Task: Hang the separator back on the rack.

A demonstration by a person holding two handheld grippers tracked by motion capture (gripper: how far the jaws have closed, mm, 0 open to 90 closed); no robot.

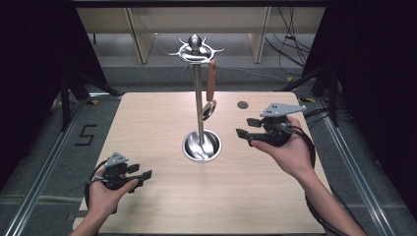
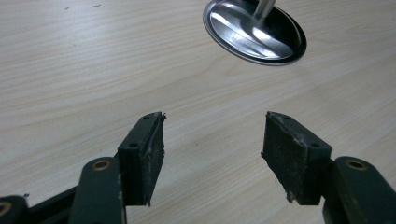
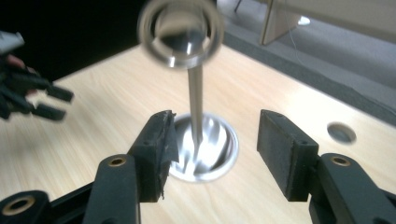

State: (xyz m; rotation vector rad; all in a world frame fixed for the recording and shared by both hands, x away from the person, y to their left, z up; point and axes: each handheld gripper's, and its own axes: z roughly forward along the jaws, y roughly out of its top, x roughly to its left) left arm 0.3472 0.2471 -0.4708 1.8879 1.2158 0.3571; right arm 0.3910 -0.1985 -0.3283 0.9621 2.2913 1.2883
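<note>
Bench (image 1: 162,206) wood lies bare along our near edge, with open room around our left gripper (image 1: 140,176), whose jaws gape on nothing. Farther in, our right gripper (image 1: 244,129) hovers wide open and empty, just right of the steel stand (image 1: 199,98) at mid-bench. The high view shows a wooden-handled spoon (image 1: 210,88) hanging from the stand's top hooks; the right gripper view gives the pole (image 3: 195,102) between its jaws.

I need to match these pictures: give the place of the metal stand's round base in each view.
High view: round base at table centre, under the pole.
Left gripper view: top edge, right of middle.
Right gripper view: centre, between the jaws, farther off.
Shared landmark: the stand's upright pole.
</note>
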